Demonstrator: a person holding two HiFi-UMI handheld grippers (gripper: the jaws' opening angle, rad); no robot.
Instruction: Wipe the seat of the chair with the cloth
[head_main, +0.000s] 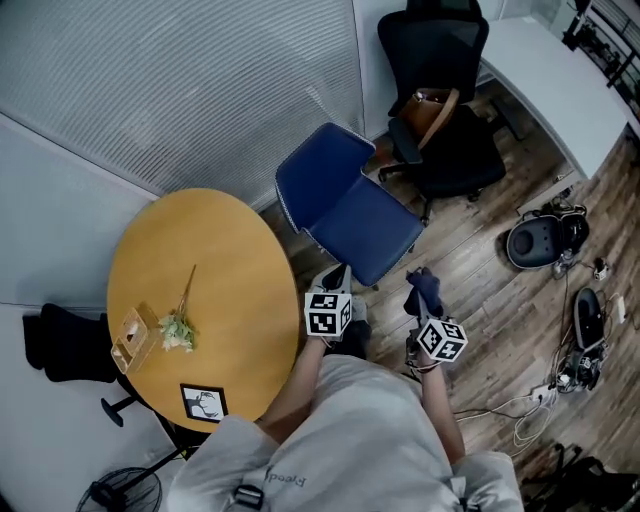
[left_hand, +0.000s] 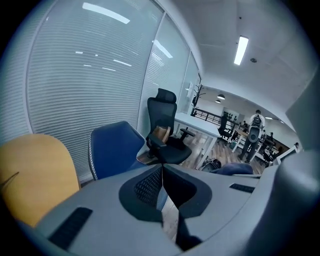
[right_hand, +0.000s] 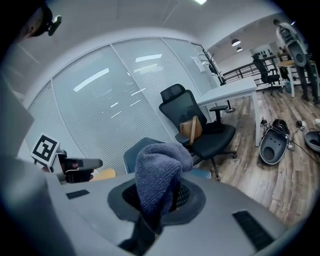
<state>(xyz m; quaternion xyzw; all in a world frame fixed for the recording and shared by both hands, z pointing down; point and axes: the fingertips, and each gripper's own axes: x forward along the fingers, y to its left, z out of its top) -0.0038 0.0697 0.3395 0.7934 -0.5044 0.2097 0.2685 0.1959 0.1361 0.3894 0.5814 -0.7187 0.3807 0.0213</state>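
Up close, the right gripper (right_hand: 159, 202) has its two jaws pinched on one cloth (right_hand: 157, 172), a blue-grey, nubby terry piece that bunches into a rounded lump above the meshed pads and droops over them. Beside it, the left gripper (left_hand: 162, 187) carries nothing, its two dark jaws pressed together along a single seam, one pad ribbed like a grid. Each gripper bears one white cube (head_main: 327, 312) printed with black square markers. Just ahead of both tips stands one blue chair (head_main: 330, 180), a moulded shell with pale stitching along the backrest edge and a smooth padded seat (head_main: 372, 238). The cloth is held near the seat's front corner, apart from it. Behind stands one black office chair (head_main: 470, 160) with a headrest and two armrests, and one tan bag (head_main: 430, 112) is propped on its seat. To the person's left sits one round table (head_main: 200, 260) with a yellow wood top. It carries three items: a pale flower sprig (head_main: 180, 328), a small wooden holder (head_main: 133, 338) and a black-framed card (head_main: 204, 402). Brown wood planks make up the floor (head_main: 480, 270), and ribbed white blinds (head_main: 200, 90) line the wall
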